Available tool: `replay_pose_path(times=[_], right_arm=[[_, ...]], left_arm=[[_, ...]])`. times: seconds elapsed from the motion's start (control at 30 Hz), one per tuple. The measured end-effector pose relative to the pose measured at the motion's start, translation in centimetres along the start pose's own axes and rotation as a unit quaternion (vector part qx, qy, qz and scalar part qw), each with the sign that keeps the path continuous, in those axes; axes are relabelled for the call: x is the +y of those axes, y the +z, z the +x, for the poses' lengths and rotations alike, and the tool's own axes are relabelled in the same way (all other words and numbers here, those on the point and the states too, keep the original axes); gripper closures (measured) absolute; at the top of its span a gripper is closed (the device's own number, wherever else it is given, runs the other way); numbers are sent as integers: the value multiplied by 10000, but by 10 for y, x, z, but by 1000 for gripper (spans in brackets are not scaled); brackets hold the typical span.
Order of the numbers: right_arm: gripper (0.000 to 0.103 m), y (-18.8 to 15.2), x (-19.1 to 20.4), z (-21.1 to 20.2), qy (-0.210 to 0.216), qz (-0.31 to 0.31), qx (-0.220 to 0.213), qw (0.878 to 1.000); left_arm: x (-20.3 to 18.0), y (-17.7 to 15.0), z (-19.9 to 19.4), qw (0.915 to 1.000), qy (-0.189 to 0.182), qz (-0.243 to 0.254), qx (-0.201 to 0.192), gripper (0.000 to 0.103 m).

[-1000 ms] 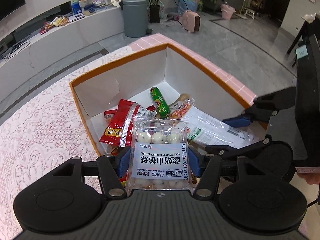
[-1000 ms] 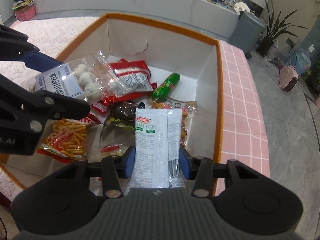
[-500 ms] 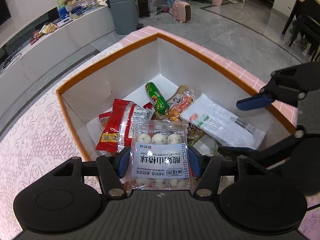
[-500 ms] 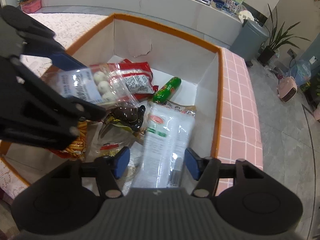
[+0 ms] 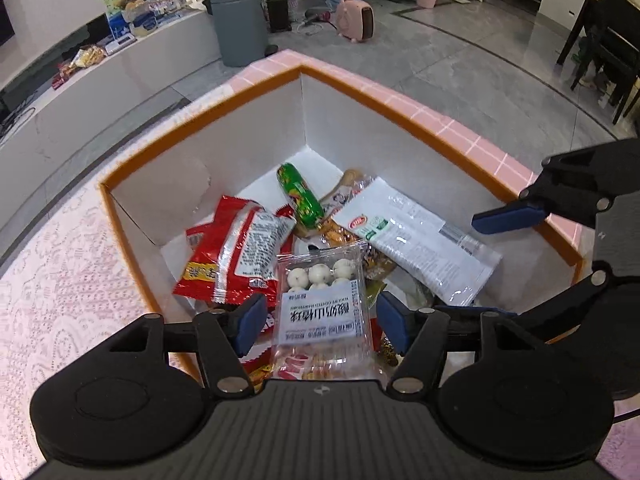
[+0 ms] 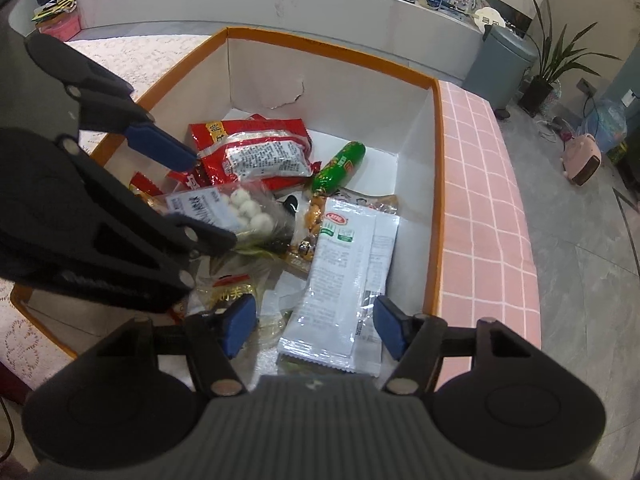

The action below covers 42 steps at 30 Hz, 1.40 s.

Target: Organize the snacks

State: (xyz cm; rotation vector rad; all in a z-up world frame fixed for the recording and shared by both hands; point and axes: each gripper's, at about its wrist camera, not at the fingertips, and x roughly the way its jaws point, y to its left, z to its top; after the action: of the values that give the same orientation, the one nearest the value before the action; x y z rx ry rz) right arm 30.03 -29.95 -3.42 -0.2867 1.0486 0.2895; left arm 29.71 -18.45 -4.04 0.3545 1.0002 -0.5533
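Note:
An orange-rimmed white box [image 5: 404, 118] [image 6: 436, 128] holds several snack packs. My left gripper [image 5: 318, 322] is open above it; the clear bag of white yogurt hawthorn balls [image 5: 322, 298] [image 6: 236, 208] lies loose between its fingers on the pile. My right gripper [image 6: 314, 328] is open; the white packet with a green logo [image 6: 346, 280] [image 5: 416, 240] lies in the box below it. A red packet [image 5: 236, 250] [image 6: 252, 152] and a green sausage [image 5: 300, 196] [image 6: 338, 168] lie further in.
The box stands on a table with a lace cloth [image 5: 60, 280] and pink tiled edge [image 6: 480, 200]. Beyond it are a grey bin [image 5: 236, 20], a white counter [image 6: 280, 0] with small items, a plant and a pink heater [image 5: 356, 18] on the floor.
Both grippers have opened. The right one let the white packet drop into the box first; the left one has now released the hawthorn ball bag onto the pile.

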Motion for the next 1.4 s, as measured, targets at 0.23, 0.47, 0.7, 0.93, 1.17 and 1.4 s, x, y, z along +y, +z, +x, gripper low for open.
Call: replay_pose_path(times=[0.23, 0.47, 0.7, 0.93, 1.17, 1.4], right_arm=[[35, 4, 3, -34, 185, 337, -312, 9988], [29, 2, 32, -100, 375, 646, -1229, 9896], [21, -17, 79, -146, 562, 936, -1972, 9743], [18, -48, 120, -172, 60, 959, -2540, 9624], [11, -84, 148, -173, -340, 1239, -2772, 9522], [10, -100, 158, -151, -271, 1403, -2337, 9618]], left_arm=[[8, -9, -60, 9973, 291, -259, -626, 29], [15, -47, -138, 9839, 608, -747, -1507, 29], [13, -98, -192, 9642, 1069, -1043, -2191, 27], [4, -143, -201, 9501, 1599, -1188, -2400, 25], [5, -171, -194, 9470, 1697, -1512, -2271, 25], [9, -192, -186, 9537, 1554, -1601, -2017, 25]])
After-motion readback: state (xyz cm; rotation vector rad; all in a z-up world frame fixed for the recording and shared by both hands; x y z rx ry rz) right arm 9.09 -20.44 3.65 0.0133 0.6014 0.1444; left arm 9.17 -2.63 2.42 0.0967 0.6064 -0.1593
